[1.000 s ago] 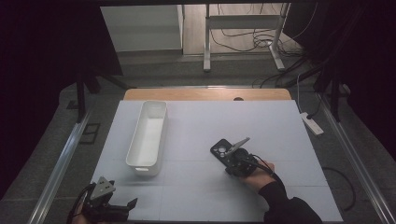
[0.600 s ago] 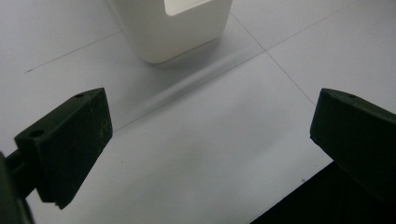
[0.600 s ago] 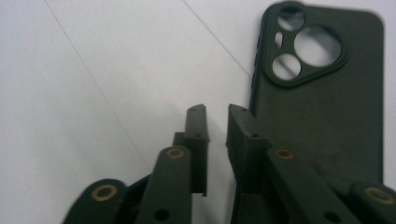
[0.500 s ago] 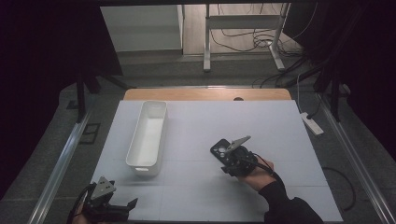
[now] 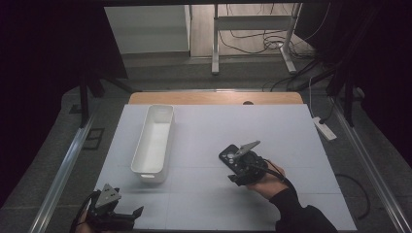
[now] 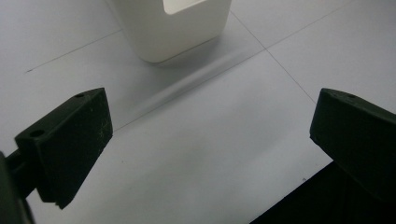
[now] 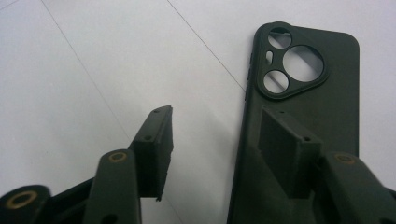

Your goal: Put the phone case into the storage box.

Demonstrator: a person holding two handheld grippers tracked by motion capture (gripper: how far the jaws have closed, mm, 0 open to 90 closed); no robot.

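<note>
The right tool [image 5: 239, 164] is at the phone case [image 7: 299, 107], and I'd say this is the pick-up step: lining up for a grasp rather than holding anything yet. Its jaws have just been opening and now stand about halfway apart. In the right gripper view the black case lies flat on the white desk [image 5: 291, 126], camera cut-outs at the far end, with one jaw over the case's near part and the other out over bare desk beside its long edge. Nothing is pinched between them; whether the jaw over the case touches it I cannot tell.

Next, I'd judge, the jaws need to straddle that long edge and close on the thin rim, which is low to the desk and could slip.

The left tool [image 5: 116, 217] hangs at the near left corner of the desk, jaws wide apart and empty, pointing toward the near end of the white bin [image 5: 154, 141]. The case lies well to the right of the bin.
</note>
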